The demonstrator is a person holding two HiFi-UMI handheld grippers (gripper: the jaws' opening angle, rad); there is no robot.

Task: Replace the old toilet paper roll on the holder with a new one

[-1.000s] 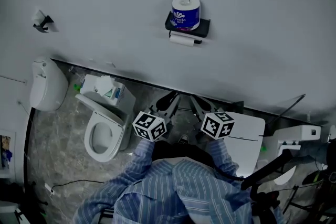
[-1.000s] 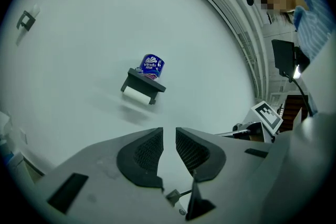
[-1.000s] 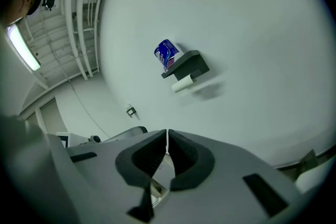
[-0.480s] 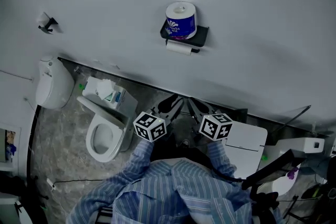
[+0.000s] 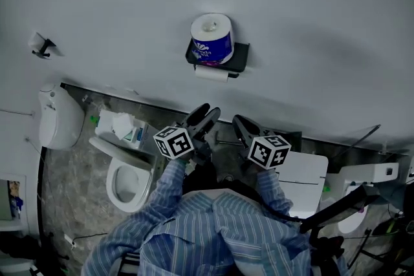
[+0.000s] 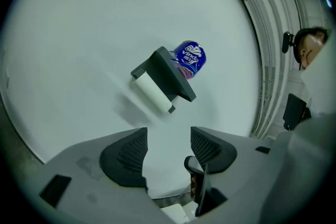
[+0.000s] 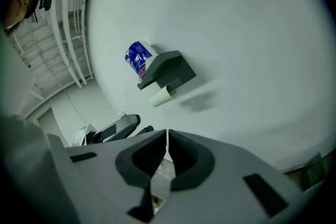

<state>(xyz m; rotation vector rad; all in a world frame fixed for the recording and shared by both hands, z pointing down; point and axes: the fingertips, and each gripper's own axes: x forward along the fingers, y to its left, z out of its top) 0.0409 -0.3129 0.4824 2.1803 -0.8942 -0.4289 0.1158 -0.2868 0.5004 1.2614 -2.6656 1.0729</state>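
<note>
- New roll (image 5: 211, 39): stands upright on the flat top of the black holder (image 5: 240, 56), which is fixed to the pale wall (image 5: 310, 22).
- Long axis runs up and down. The core hole faces up and shows as a small dark spot in the white top face in the head view.
- Look: full and fat, still in a blue-violet printed wrapper round its side, with the top end white.
- Old roll (image 5: 211, 74): hangs just under the holder's top, touching or nearly touching its underside.
- Long axis lies level and parallel to the wall. In the right gripper view one open end points toward the camera.
- Look: a slim, pale cylinder, much thinner than the new roll. That end shows a hollow tube. How much paper remains I cannot tell.
- Left gripper (image 6: 169, 147): released. Its jaws have just been opening and now stand well apart, with only bare wall seen between them. It points level at the wall, below the holder and well apart from it.
- Right gripper (image 7: 167, 139): clenched. The pads meet along a thin seam with nothing between them. It aims toward the wall, tilted slightly down, beside the left gripper and well short of the holder.
- Head view: both grippers are held out in front of striped shirt sleeves (image 5: 165, 187).
- A white toilet (image 5: 126, 174) stands on the floor to the left.
</note>
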